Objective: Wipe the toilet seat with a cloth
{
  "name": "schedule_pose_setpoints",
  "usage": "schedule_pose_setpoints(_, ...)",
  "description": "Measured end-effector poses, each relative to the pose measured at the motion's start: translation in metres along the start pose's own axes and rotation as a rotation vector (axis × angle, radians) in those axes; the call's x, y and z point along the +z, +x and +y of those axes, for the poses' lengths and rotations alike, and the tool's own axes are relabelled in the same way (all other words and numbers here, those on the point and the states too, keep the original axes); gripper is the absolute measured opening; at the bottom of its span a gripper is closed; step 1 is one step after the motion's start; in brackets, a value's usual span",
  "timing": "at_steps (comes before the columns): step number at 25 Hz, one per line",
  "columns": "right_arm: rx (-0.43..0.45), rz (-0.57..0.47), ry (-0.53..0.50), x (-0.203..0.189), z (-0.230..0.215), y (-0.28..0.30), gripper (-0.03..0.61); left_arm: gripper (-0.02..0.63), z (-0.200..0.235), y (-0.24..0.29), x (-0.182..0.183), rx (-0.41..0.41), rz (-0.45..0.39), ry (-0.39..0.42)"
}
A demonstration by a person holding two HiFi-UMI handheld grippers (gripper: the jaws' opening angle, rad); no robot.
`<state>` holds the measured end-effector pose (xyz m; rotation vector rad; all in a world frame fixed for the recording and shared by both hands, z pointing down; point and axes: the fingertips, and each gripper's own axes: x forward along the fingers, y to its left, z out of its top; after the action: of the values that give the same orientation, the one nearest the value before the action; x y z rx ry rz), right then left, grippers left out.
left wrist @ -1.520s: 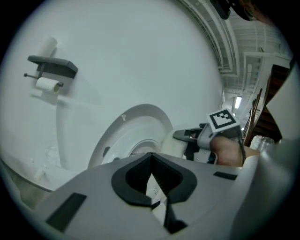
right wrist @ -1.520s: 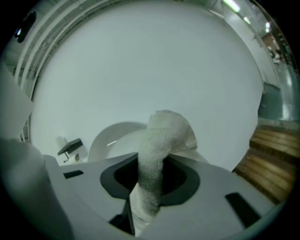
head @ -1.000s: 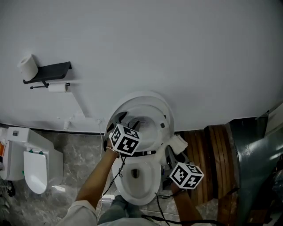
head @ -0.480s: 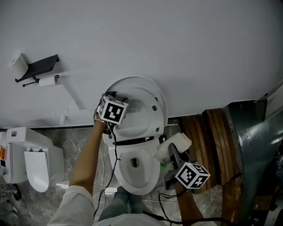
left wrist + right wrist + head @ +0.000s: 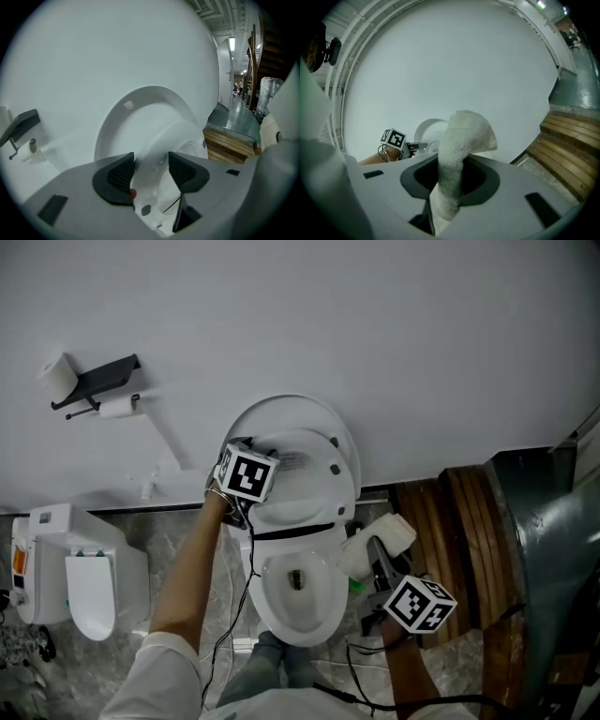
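left gripper (image 5: 151, 171) jaws clamp the raised toilet seat (image 5: 185, 136); right gripper (image 5: 452, 182) jaws clamp the cloth (image 5: 465, 131)

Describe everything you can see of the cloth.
The cloth is white and looks like soft, nubbly terry. It is bunched into a thick fold and clamped between the jaws of the right tool, with its loose end sticking up past them and flopping over. It sits beside the right edge of the toilet; whether it touches the toilet cannot be told.
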<state>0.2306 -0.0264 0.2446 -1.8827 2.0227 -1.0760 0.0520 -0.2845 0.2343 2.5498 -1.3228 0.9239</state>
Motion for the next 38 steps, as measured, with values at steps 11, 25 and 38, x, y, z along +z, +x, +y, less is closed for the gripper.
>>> schedule_pose_setpoints(11, 0.023, -0.001, 0.015, 0.001, 0.001, -0.023, 0.101, 0.224, -0.047, -0.071, -0.033, -0.011, -0.002, 0.004)
schedule_pose_setpoints(25, -0.063, -0.105, 0.106, -0.021, -0.007, -0.074, 0.101, 0.193, -0.142, -0.168, -0.114, -0.320, 0.039, 0.017)
schedule_pose_setpoints(38, -0.266, -0.108, 0.183, -0.159, -0.035, -0.190, 0.101, 0.193, -0.268, -0.220, -0.285, -0.418, 0.199, 0.171)
